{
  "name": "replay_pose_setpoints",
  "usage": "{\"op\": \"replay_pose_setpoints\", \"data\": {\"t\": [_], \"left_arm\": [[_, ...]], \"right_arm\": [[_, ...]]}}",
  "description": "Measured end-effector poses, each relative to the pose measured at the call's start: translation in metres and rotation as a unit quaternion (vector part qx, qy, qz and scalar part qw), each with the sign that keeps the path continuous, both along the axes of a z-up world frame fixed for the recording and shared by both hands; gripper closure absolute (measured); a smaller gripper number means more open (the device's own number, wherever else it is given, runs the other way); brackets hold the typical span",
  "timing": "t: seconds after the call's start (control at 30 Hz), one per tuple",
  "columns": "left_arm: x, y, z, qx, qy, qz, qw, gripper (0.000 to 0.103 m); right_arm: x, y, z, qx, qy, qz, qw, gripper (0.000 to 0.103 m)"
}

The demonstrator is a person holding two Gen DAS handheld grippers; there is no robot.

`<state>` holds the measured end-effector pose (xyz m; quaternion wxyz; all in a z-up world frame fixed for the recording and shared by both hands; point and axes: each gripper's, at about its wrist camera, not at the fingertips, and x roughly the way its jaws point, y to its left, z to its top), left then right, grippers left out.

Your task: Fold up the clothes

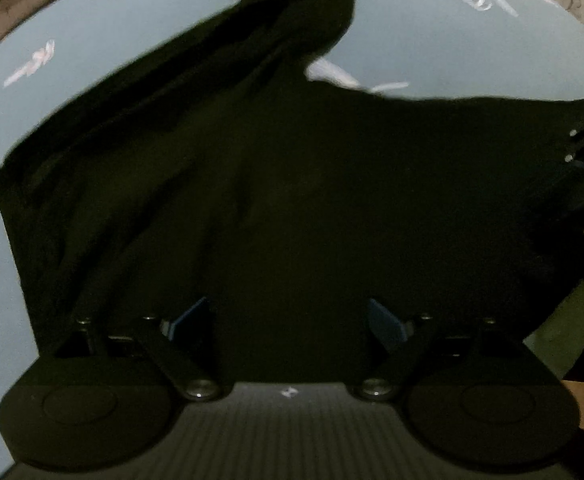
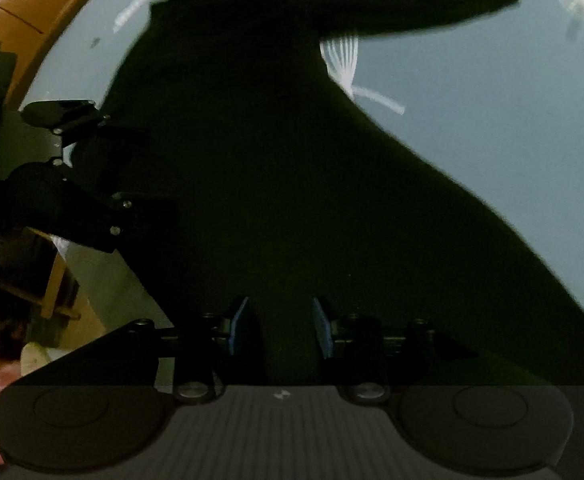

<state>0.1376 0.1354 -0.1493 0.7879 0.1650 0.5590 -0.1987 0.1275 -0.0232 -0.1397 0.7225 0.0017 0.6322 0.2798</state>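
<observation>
Two parted claws [image 1: 288, 320] [image 2: 280, 326] above black garment [image 1: 292, 200]

My black garment [image 1: 276, 184] lies on a pale blue-grey sheet [image 1: 432, 48] printed with white feathery marks, my left hand-held gripper [image 1: 288, 320] and right hand-held gripper [image 2: 280, 326] are black with blue pads [image 2: 239, 322], beside orange-brown wood [image 2: 32, 4].

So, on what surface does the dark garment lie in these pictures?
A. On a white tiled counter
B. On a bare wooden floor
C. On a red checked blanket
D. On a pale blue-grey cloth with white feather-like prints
D: the dark garment is spread over a pale blue-grey cloth that carries white feather-like prints, and the right wrist view shows the same cloth around the garment.
</observation>
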Motion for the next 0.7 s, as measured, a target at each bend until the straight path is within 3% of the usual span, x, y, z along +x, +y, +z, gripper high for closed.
{"op": "replay_pose_setpoints", "data": {"t": [0.2, 0.27, 0.4, 0.47, 0.57, 0.6, 0.7], "left_arm": [[-0.027, -0.046, 0.003, 0.014, -0.035, -0.101, 0.9942, 0.017], [-0.036, -0.068, 0.003, 0.018, -0.052, -0.146, 0.9877, 0.017], [-0.029, -0.109, 0.011, -0.011, -0.112, -0.222, 0.9685, 0.017], [-0.012, -0.126, 0.011, -0.031, -0.127, -0.227, 0.9649, 0.017], [0.012, -0.142, 0.004, -0.058, -0.122, -0.21, 0.9683, 0.017], [0.02, -0.143, -0.001, -0.067, -0.113, -0.198, 0.9712, 0.017], [0.038, -0.14, -0.016, -0.11, -0.037, -0.142, 0.9831, 0.014]], "right_arm": [[-0.036, -0.037, 0.0, -0.042, -0.001, -0.017, 0.999, 0.062], [-0.04, -0.043, 0.0, -0.043, -0.004, -0.024, 0.999, 0.062], [-0.038, -0.053, -0.002, -0.04, -0.019, -0.062, 0.997, 0.062], [-0.035, -0.059, -0.001, -0.027, -0.022, -0.087, 0.996, 0.062], [-0.035, -0.062, 0.004, -0.019, -0.032, -0.102, 0.994, 0.062], [-0.036, -0.063, 0.006, -0.024, -0.037, -0.101, 0.994, 0.062], [-0.039, -0.074, 0.007, -0.03, -0.046, -0.109, 0.993, 0.057]]}}
